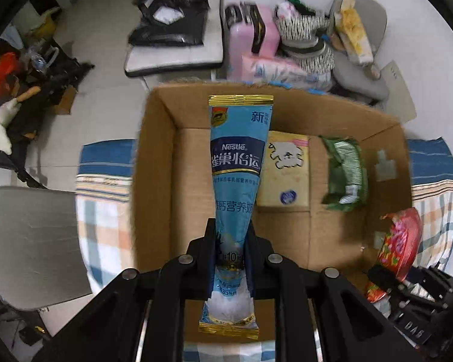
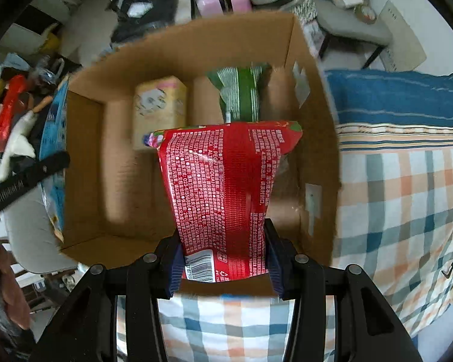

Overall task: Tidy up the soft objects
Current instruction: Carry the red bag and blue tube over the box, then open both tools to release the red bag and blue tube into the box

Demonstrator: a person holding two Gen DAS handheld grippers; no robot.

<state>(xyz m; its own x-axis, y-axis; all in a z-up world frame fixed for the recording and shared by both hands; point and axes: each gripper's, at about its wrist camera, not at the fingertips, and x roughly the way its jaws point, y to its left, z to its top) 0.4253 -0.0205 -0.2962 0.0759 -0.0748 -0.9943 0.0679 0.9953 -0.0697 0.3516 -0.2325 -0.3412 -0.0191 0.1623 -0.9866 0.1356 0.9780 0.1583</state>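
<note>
Hiding box floor (image 2: 130,181), red packet (image 2: 223,187), blurred

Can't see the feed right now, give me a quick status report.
Left gripper shut on blue packet. Right gripper shut on red packet. Both over cardboard box. Yellow pack, green packet already inside.

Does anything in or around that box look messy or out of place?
Nothing spilled or torn. In the box, the green packet lies crumpled and tilted, while the yellow pack beside it lies flat. The blue sachet and red packet are each pinched in a gripper above the box, so they are not in yet.
</note>
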